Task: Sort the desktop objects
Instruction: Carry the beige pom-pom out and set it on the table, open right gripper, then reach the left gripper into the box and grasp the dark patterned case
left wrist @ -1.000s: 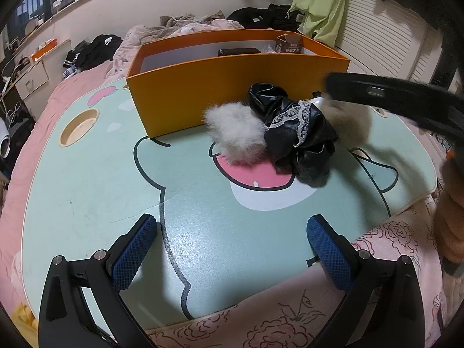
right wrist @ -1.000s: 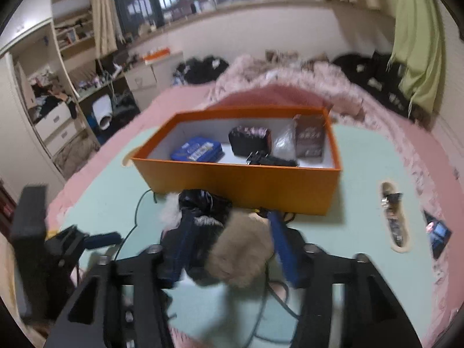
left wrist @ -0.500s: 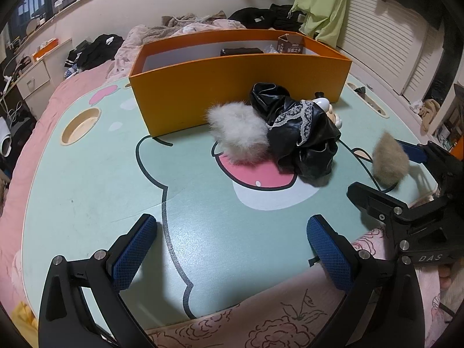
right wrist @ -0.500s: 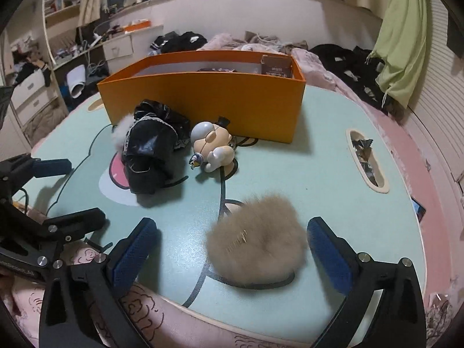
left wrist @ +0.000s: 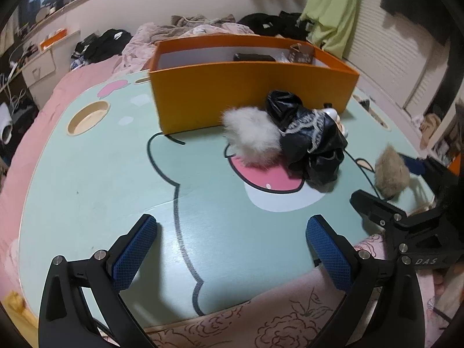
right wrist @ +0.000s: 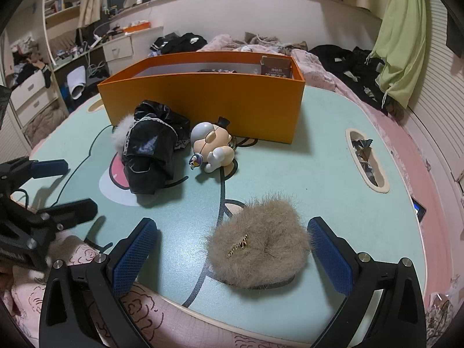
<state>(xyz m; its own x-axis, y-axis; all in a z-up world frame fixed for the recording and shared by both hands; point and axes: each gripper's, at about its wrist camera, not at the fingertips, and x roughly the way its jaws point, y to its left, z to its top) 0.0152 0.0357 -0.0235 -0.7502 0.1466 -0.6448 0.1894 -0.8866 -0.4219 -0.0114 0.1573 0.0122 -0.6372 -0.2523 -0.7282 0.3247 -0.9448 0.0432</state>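
My left gripper [left wrist: 230, 246] hung released over the table [right wrist: 319, 168], then came one white pompom [right wrist: 120, 133], one black scrunchie [right wrist: 150, 150], one figurine [right wrist: 211, 145] before one orange box [right wrist: 203, 101], and my right gripper [right wrist: 232, 249], just opened, straddled one tan pompom [right wrist: 258, 246].

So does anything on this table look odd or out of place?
The toy figurine lies toppled on its side before the orange box. A crumpled foil wrapper sits in the table's slot. Nothing looks spilled or broken.
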